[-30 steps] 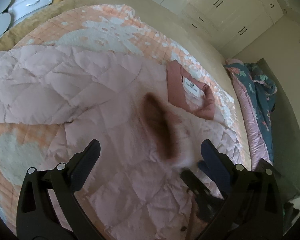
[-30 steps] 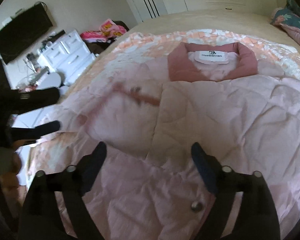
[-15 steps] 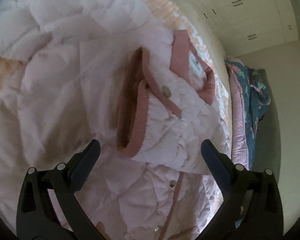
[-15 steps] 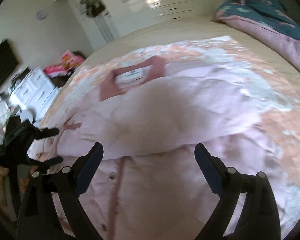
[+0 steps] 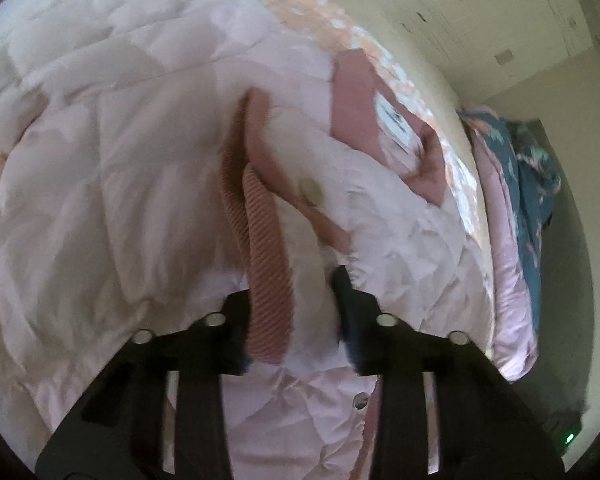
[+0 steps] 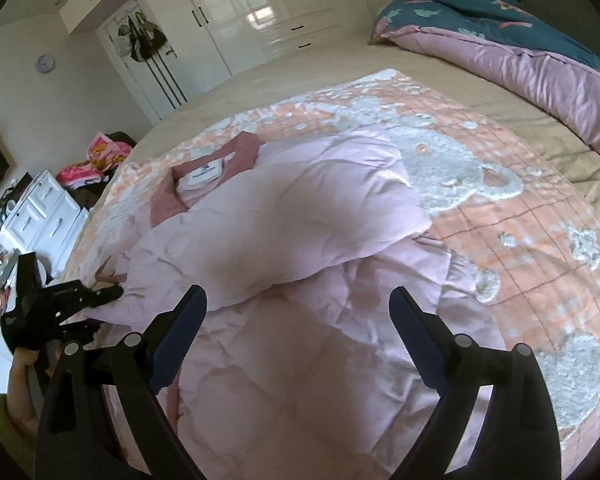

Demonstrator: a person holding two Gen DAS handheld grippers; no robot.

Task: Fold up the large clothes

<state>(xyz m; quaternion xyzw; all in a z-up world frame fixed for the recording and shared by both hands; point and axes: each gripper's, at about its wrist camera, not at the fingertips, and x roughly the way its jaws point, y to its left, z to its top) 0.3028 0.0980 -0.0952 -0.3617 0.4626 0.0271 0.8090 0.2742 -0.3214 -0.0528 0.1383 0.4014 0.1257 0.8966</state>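
A pale pink quilted jacket with a dark pink collar lies spread on the bed. One sleeve is folded across its chest. My left gripper is shut on that sleeve's ribbed dark pink cuff, next to a snap tab. It also shows at the left of the right wrist view. My right gripper is open and empty, low over the jacket's front below the folded sleeve.
The jacket rests on an orange blanket with white bears over a beige bed. A rolled pink and teal duvet lies along the far right. White wardrobes and a white dresser stand around the bed.
My left gripper moved in and closed on the sleeve cuff, which was free between open jaws before. My right gripper swung to the right and stays open.
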